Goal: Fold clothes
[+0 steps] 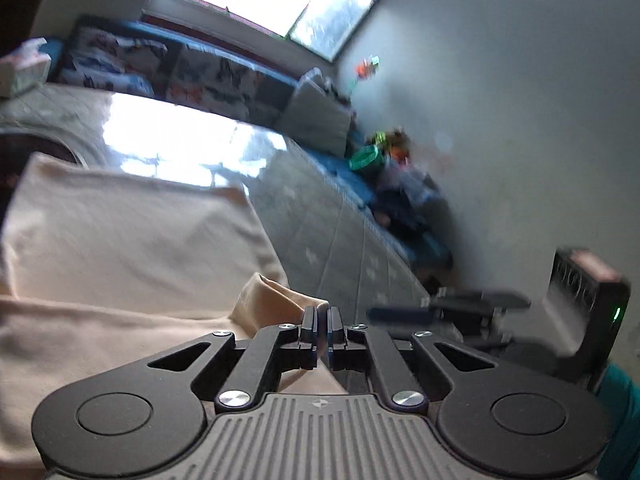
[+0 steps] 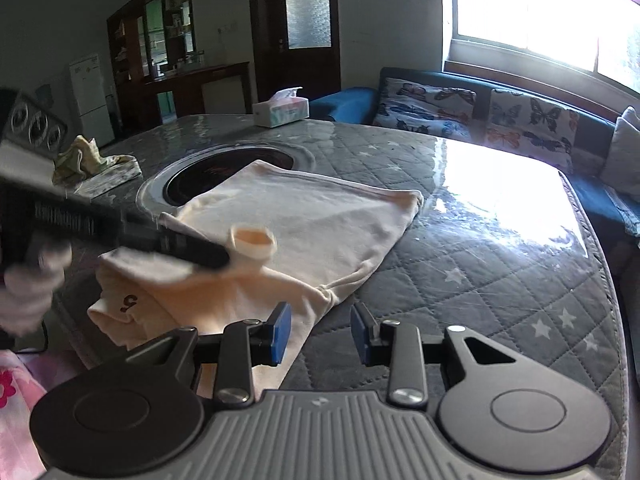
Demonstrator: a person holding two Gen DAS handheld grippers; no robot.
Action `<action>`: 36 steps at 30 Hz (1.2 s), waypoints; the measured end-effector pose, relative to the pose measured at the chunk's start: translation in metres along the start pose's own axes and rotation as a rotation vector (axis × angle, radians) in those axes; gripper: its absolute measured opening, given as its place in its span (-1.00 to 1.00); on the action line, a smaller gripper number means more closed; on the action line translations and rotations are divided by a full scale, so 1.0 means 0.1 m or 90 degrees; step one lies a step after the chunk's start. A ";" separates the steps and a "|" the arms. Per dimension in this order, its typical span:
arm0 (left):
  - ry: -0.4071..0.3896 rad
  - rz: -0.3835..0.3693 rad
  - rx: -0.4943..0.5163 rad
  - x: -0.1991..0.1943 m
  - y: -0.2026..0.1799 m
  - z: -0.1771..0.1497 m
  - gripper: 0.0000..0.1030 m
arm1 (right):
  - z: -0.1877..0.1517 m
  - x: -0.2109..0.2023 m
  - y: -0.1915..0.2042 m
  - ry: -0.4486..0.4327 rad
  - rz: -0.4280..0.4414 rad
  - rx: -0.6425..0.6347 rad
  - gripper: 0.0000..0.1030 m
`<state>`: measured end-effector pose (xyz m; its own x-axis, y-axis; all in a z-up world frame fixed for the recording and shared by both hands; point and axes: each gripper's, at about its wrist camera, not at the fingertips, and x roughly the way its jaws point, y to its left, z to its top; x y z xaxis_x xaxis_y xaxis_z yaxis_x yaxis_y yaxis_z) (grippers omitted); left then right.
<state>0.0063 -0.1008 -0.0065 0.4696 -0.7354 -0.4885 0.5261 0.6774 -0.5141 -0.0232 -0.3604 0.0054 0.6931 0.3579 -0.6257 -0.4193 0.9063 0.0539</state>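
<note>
Cloth is what this step is about: a cream shirt [image 2: 304,232] lies spread on the quilted surface [image 2: 500,280], partly over a round dark ring [image 2: 224,176] set into it. The left gripper [image 1: 322,320] has its fingers pressed together on a sleeve [image 2: 254,242] of the shirt, and the sleeve cuff stands up in a little open loop. The right gripper [image 2: 320,334] hangs just above the near edge of the shirt. Its blue-padded fingers are spread apart and hold nothing.

I think the job now is to fold the sleeve in over the body of the shirt. To do it well, the left one should keep a firm pinch and carry the sleeve low and flat across, so the cloth does not bunch up. The right one could press down near the shoulder to keep the shirt from sliding, since the top of the surface looks shiny and slippery. Let go only when the sleeve lies flat. The left gripper looks blurry, so it seems to be moving fast; slower would be neater.

Now the count:
- One cream shirt.
- Two grippers.
- One tissue box [image 2: 281,109] at the far side.
- One crumpled green and yellow cloth [image 2: 86,158] far to the left.
- Two butterfly cushions [image 2: 428,104] on the blue sofa [image 2: 344,102], plus one plain grey cushion at the end.
</note>
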 end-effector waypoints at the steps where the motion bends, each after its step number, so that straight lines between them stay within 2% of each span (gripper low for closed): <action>1: 0.008 -0.005 -0.002 0.03 0.03 -0.02 -0.89 | 0.01 0.01 0.00 0.000 -0.001 0.001 -0.37; 5: 0.027 -0.022 -0.004 0.06 0.05 -0.10 -0.79 | 0.06 0.05 0.01 -0.003 0.002 0.004 -0.37; 9: 0.031 -0.037 0.028 -0.04 0.03 -0.12 -0.76 | 0.12 0.10 0.06 -0.007 0.017 0.005 -0.37; 12: 0.010 -0.005 0.044 -0.21 0.14 -0.05 -0.76 | 0.17 0.18 0.12 -0.004 0.040 -0.001 -0.38; 17: -0.012 0.091 0.005 -0.37 0.54 0.03 -0.78 | 0.19 0.43 0.22 0.017 0.065 -0.014 -0.39; 20: -0.014 0.132 -0.001 -0.39 0.73 0.03 -0.78 | 0.17 0.60 0.23 0.039 0.064 -0.011 -0.39; 22: -0.014 0.142 -0.009 -0.40 0.82 0.02 -0.79 | 0.13 0.69 0.22 0.052 0.058 -0.006 -0.39; 26: -0.019 0.168 -0.009 -0.43 0.91 -0.02 -0.78 | 0.12 0.72 0.25 0.055 0.058 -0.012 -0.78; 27: -0.021 0.172 -0.012 -0.45 0.93 -0.03 -0.78 | 0.12 0.71 0.27 0.054 0.056 -0.017 -0.82; 32: -0.041 0.187 -0.035 -0.50 1.03 -0.06 -0.80 | 0.25 0.55 0.33 0.013 0.014 -0.036 -0.85; 36: -0.050 0.184 -0.049 -0.54 1.04 -0.07 -0.80 | 0.17 0.68 0.30 0.053 0.009 -0.033 -0.77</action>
<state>0.0308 0.0094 -0.0388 0.6467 -0.5090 -0.5681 0.3092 0.8558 -0.4148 0.0212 -0.3056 -0.0219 0.6367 0.3494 -0.6874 -0.4601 0.8875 0.0249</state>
